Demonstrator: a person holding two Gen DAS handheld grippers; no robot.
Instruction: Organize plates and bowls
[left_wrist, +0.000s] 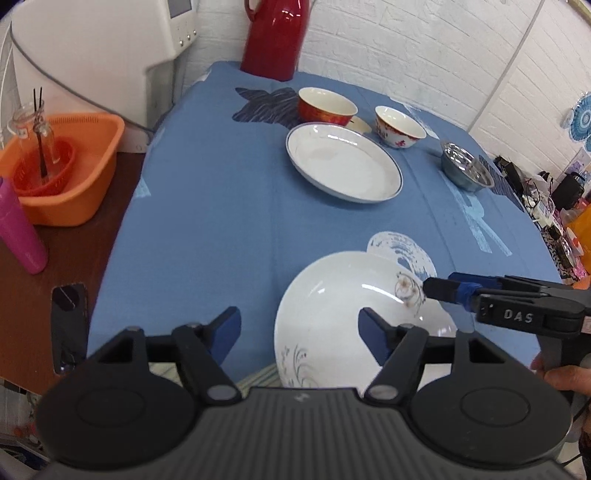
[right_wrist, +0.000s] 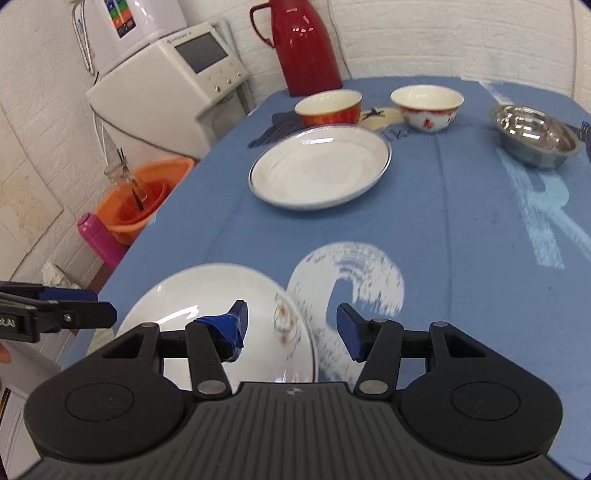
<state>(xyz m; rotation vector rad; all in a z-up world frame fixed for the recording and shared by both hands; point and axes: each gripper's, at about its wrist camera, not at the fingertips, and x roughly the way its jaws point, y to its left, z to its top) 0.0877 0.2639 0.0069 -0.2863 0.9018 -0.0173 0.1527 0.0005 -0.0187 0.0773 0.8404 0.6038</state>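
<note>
A white plate with a brown flower print (left_wrist: 332, 310) (right_wrist: 207, 299) lies at the near edge of the blue tablecloth. My left gripper (left_wrist: 301, 332) is open just above it, with the right finger over the plate and the left finger over cloth. My right gripper (right_wrist: 293, 326) is open too, straddling the plate's right rim; from the side it appears as the right gripper (left_wrist: 432, 288). The left gripper (right_wrist: 107, 314) shows at the left edge. Farther back sit a blue-rimmed plate (left_wrist: 343, 162) (right_wrist: 317, 166), a red bowl (left_wrist: 325, 107) (right_wrist: 328, 107), a white bowl with red print (left_wrist: 399, 127) (right_wrist: 426, 107) and a steel bowl (left_wrist: 465, 166) (right_wrist: 532, 134).
A red thermos (left_wrist: 277, 37) (right_wrist: 306, 44) stands at the table's far edge. Left of the table are an orange basin (left_wrist: 85, 177) holding a glass jar, a pink bottle (left_wrist: 18, 229) and white appliances (right_wrist: 166, 85). Blue cloth (left_wrist: 207, 221) lies bare between the two plates.
</note>
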